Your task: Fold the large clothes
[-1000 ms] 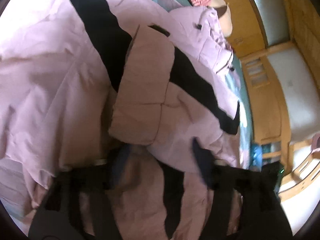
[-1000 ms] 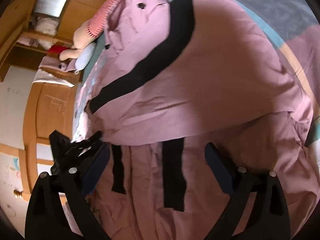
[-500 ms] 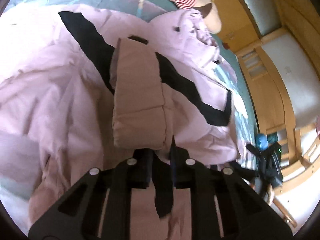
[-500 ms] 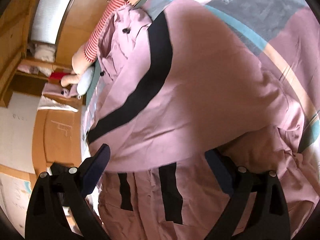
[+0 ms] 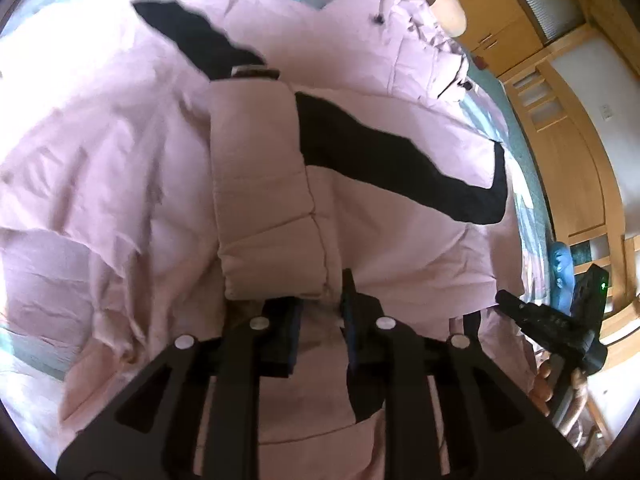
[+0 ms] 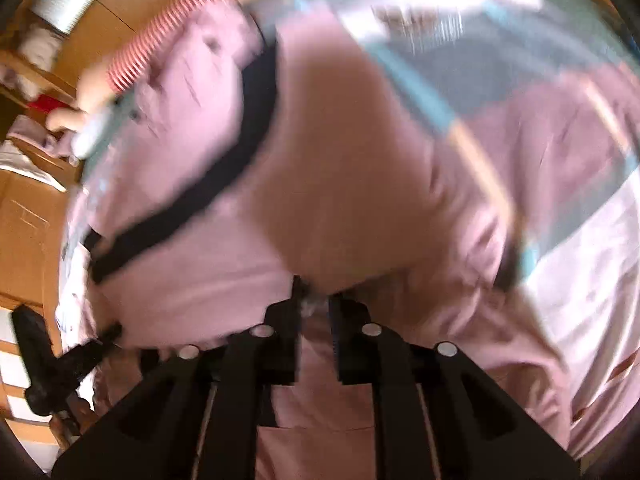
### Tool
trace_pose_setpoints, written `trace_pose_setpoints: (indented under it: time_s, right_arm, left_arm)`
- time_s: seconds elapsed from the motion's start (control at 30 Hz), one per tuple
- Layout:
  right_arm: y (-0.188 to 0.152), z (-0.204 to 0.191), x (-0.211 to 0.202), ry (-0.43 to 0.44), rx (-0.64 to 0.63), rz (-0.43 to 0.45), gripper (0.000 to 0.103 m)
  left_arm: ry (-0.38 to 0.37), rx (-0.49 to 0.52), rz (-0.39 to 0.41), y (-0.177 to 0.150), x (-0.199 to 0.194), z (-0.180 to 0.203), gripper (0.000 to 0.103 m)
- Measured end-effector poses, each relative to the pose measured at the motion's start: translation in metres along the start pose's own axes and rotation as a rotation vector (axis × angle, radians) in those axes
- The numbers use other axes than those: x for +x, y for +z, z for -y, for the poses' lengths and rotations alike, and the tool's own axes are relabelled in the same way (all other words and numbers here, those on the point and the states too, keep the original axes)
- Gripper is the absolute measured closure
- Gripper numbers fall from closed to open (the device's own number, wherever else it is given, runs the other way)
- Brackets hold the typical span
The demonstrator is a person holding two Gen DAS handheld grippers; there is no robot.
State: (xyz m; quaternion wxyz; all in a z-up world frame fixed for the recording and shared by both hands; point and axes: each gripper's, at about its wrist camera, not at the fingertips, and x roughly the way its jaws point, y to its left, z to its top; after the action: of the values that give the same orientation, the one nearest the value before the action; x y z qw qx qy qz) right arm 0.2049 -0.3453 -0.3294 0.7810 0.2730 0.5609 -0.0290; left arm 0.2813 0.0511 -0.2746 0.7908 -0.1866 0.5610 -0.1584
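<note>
Jacket (image 5: 152,168): pink padded coat spread on the bed (image 5: 38,354), sleeve folded across it.
Left gripper (image 5: 320,312): I've clamped the near hem.
Right gripper (image 6: 314,312): closing on the same hem beside it, so both corners lift evenly.

**Counted on the bed**

One pink padded jacket (image 5: 120,184) with black bands lies on one patterned bedspread (image 6: 520,60). Two grippers work it: the left gripper (image 5: 320,316) and the right gripper (image 6: 314,312). One striped soft toy (image 6: 160,56) lies past the collar, though blur may hide a second. One wooden wardrobe (image 5: 568,160) stands beside the bed.
</note>
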Motion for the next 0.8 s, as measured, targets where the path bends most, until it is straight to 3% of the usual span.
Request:
trace_pose_setpoints:
  time_s: [0.07,0.13,0.17,0.23,0.33,0.37,0.43,0.47,0.53,0.7,0.8]
  right_arm:
    - [0.002,0.0,-0.004,0.042,0.001,-0.008,0.062]
    - [0.002,-0.005,-0.023,-0.013,-0.027,0.076,0.037]
    - [-0.001,-0.011,-0.04,-0.121,-0.055,0.171,0.034]
    - [-0.007,-0.025,-0.066,-0.275,-0.115,0.326,0.033]
    - [-0.018,-0.034,-0.089,-0.318,-0.153,0.544,0.033]
    - [-0.017,-0.034,-0.087,-0.328,-0.188,0.555,0.033]
    - [-0.017,-0.038,-0.071,-0.334,-0.262,0.518,0.035]
    - [-0.014,-0.038,-0.057,-0.318,-0.277,0.474,0.039]
    - [-0.006,-0.04,-0.033,-0.3,-0.294,0.395,0.054]
    - [0.0,-0.044,0.008,-0.358,-0.306,0.222,0.055]
    - [-0.004,-0.045,0.017,-0.389,-0.324,0.184,0.055]
  left_arm:
    - [0.062,0.059,0.061,-0.003,-0.014,0.012,0.077]
    - [0.156,0.125,0.147,-0.007,-0.03,0.027,0.061]
    - [0.201,0.156,0.198,-0.01,-0.039,0.033,0.048]
    - [0.279,0.229,0.314,-0.019,-0.057,0.047,0.045]
    - [0.339,0.313,0.402,-0.025,-0.068,0.061,0.045]
    - [0.343,0.321,0.406,-0.026,-0.068,0.062,0.046]
    - [0.36,0.339,0.388,-0.028,-0.063,0.062,0.054]
    - [0.366,0.344,0.378,-0.027,-0.059,0.062,0.064]
    - [0.371,0.353,0.359,-0.024,-0.05,0.064,0.074]
    - [0.401,0.371,0.383,-0.029,-0.049,0.066,0.077]
    - [0.396,0.375,0.392,-0.03,-0.052,0.067,0.077]
